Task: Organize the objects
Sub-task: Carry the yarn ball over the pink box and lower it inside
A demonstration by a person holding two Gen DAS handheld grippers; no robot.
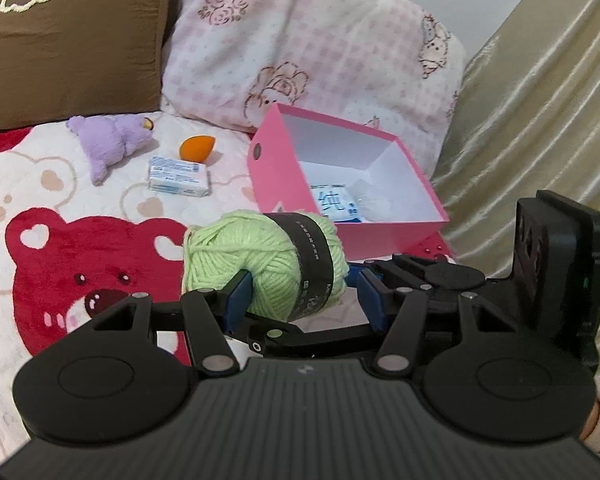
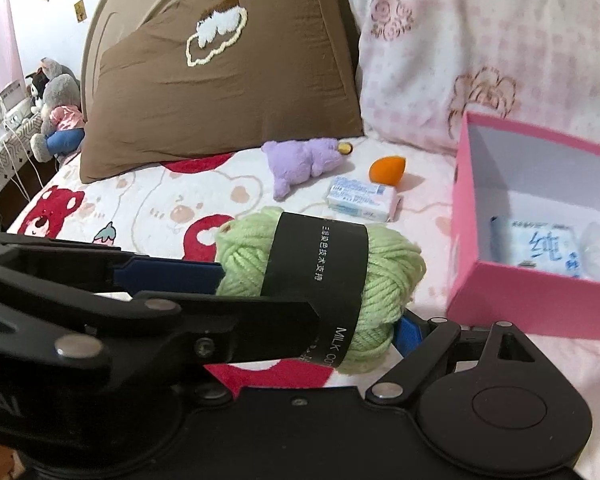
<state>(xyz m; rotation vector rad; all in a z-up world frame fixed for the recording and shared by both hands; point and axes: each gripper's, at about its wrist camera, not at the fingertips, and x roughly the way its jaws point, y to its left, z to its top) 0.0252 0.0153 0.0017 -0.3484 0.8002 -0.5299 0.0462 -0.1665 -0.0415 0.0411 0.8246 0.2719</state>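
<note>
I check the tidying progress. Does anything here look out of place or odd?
Three things lie loose on the bed, outside the pink box: a purple plush on its side, an orange sponge and a white packet. The yarn is held in the left gripper. Nothing looks spilled or damaged.

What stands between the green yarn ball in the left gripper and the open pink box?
Nothing visible. The green yarn ball with a black paper band, clamped in the left gripper, hangs just short of the open pink cardboard box, whose near wall is unobstructed.
</note>
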